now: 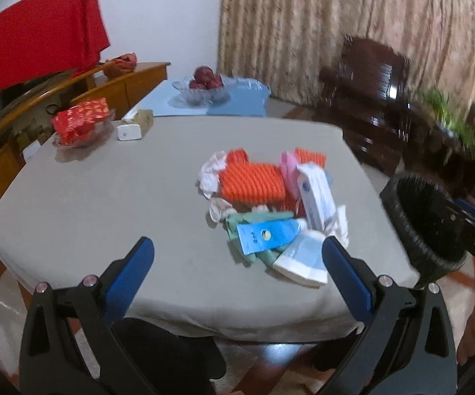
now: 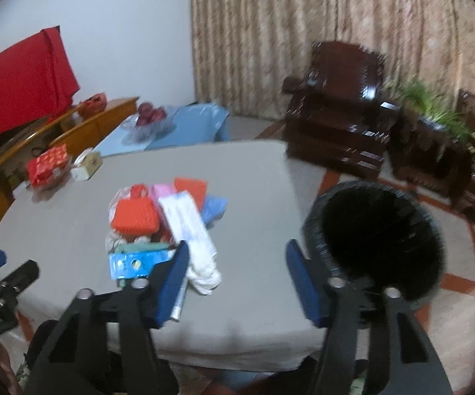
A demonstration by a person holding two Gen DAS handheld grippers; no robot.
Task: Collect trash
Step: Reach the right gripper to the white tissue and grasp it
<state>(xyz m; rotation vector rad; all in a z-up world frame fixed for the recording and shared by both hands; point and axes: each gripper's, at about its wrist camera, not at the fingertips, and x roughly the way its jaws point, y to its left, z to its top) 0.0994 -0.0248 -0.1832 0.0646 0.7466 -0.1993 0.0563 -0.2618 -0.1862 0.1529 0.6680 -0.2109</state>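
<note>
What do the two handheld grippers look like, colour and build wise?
Both match. The left gripper and right gripper have black plastic frames with triangular cut-outs, silver round bolt heads at the pivots, and two fingers faced with blue pads. No cables or sleeves show.

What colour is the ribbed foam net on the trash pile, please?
Orange foam net, clearest in the left wrist view.

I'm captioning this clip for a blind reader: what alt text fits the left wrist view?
A heap of trash, orange mesh, cartons and crumpled tissue, lies on a grey table, seen past the open, empty left tool. A black bin is at the table's right edge; a glass bowl of red fruit sits on a blue table behind.
</note>
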